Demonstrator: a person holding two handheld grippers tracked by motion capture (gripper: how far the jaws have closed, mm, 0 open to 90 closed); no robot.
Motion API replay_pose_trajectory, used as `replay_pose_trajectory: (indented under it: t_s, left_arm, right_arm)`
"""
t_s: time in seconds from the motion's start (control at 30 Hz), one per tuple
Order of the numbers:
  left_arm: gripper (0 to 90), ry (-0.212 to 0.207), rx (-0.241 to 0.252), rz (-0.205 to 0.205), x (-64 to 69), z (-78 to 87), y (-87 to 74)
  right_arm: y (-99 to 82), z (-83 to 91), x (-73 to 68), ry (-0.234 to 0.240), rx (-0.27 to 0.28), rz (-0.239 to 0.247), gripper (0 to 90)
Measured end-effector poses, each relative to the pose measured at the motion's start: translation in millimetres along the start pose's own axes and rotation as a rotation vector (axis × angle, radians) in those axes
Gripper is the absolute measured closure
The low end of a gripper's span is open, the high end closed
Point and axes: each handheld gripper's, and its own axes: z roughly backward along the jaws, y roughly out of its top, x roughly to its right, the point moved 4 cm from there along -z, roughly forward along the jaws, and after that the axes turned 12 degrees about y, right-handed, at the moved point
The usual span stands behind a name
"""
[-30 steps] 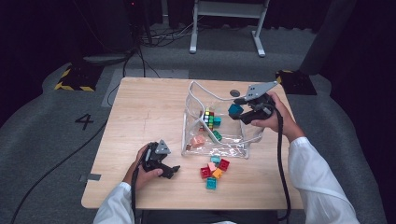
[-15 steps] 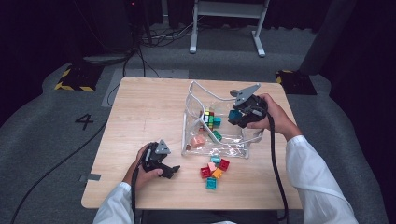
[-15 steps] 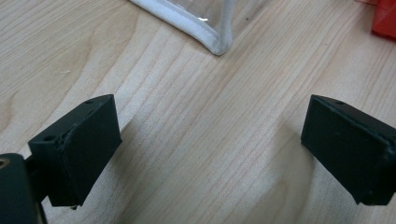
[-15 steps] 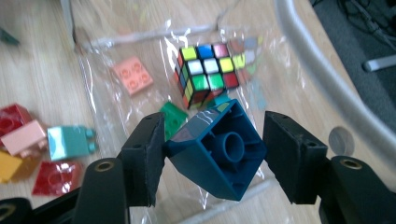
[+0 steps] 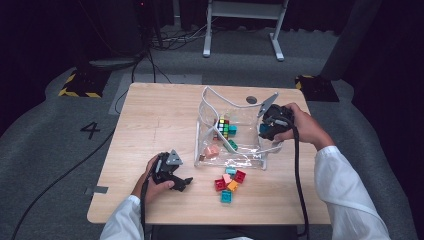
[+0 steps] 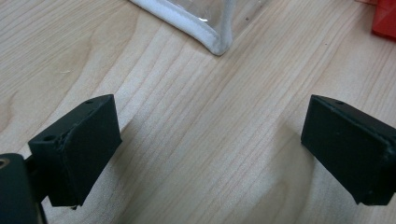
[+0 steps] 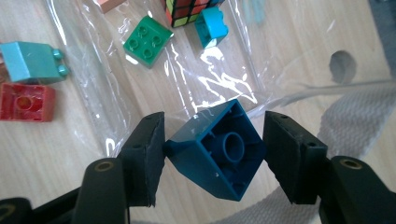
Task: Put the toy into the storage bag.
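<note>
Gripping hollow-bottomed dark-teal block [image 7: 219, 149] — right claw [image 7: 212, 156] above crinkly clear bag [image 5: 235, 145].

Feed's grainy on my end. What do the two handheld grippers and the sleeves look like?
Both grippers are black. The left gripper and the right gripper each carry a grey three-cornered plate on top and trail a black cable. Their fingers are blocky, matte black pads with small holes. The person wears white long sleeves.

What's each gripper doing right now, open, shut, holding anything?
Left gripper: open, nothing between its jaws, low over the bare table.
Right gripper: shut on the dark teal block, over the clear bag.
</note>
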Motion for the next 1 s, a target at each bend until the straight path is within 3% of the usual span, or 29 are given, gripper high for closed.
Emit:
replay_pose_trajectory:
  t_s: [0.2,0.3,0.4,0.5,0.7,0.8,1.0]
  left_arm:
    - [4.8,0.0,-0.001,0.001,0.0,0.1,-0.1]
    - [4.7,0.0,-0.001,0.001,0.1,0.0,0.0]
    - [4.7,0.0,-0.001,0.001,0.1,0.0,0.0]
    - [4.8,0.002,-0.003,0.002,0.0,0.2,-0.2]
    - [4.7,0.0,-0.001,0.0,0.0,0.0,0.0]
    - [4.7,0.001,-0.001,0.001,0.0,0.1,-0.1]
    - [4.7,0.001,-0.003,0.001,0.0,0.3,-0.2]
  right_arm:
    - [-4.6,0.1,-0.5,-0.012,-0.008,-0.004,40.6]
    - [-5.0,2.0,-0.1,-0.014,0.028,-0.004,40.5]
    - [-7.0,6.4,-0.3,-0.013,0.094,-0.009,39.9]
    - [-9.8,12.9,-3.2,-0.001,0.194,-0.019,39.1]
    - [-17.2,25.7,-6.5,-0.011,0.269,-0.014,34.7]
    - [-20.9,30.7,-11.2,-0.001,0.32,-0.038,32.3]
    - [-31.6,48.7,-20.4,-0.013,0.496,-0.071,27.7]
